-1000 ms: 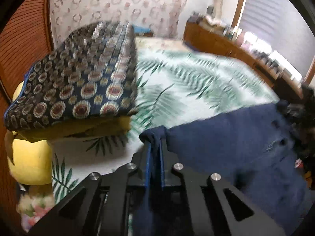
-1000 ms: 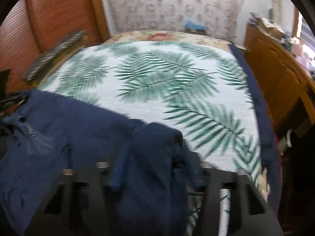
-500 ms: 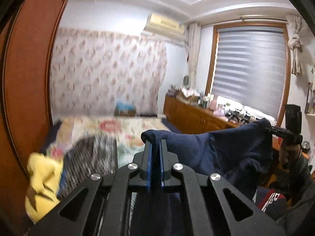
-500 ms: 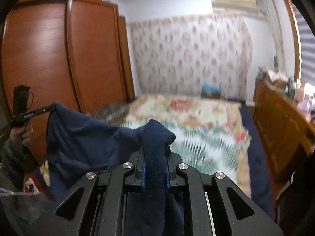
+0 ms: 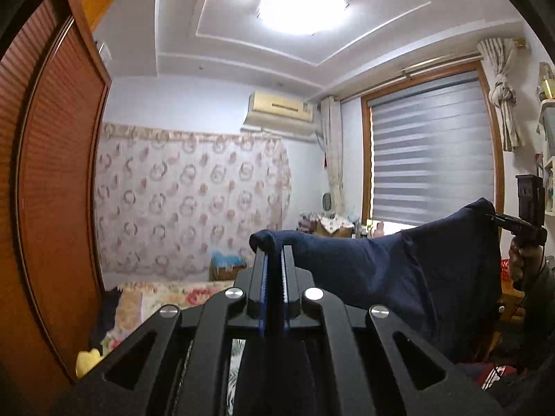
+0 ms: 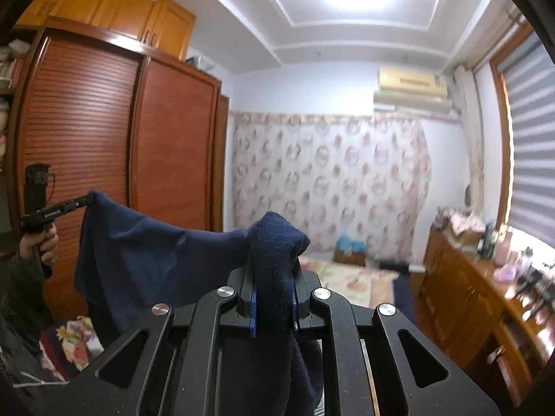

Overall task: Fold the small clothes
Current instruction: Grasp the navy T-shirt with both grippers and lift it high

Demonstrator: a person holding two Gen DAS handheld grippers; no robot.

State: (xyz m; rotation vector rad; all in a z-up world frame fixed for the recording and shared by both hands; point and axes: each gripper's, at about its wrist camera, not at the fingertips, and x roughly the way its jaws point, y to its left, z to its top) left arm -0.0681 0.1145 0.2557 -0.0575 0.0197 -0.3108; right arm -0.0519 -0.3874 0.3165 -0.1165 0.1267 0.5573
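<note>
A small navy blue garment [image 5: 399, 270] hangs stretched in the air between my two grippers. My left gripper [image 5: 273, 253] is shut on one corner of it, the cloth bunched over the fingertips. My right gripper [image 6: 274, 263] is shut on the other corner, a thick fold of navy cloth [image 6: 274, 263] wedged between its pads. In the left wrist view the right gripper [image 5: 499, 220] shows at the far right, held by a hand [image 5: 520, 260]. In the right wrist view the left gripper [image 6: 83, 201] shows at the far left, pinching the garment [image 6: 145, 253]. Both point about level across the room.
A bed with floral bedding [image 5: 173, 294] lies low ahead, a yellow cloth [image 5: 88, 360] at its left edge. A tall wooden wardrobe [image 6: 104, 138] stands on the left. A wooden dresser [image 6: 485, 294] with clutter runs under the blinded window [image 5: 430, 152] on the right.
Both grippers have risen from just above the bed to high in the room, lifting the navy garment clear of the leaf-print cover. The views tilted up from bed to walls and ceiling.
</note>
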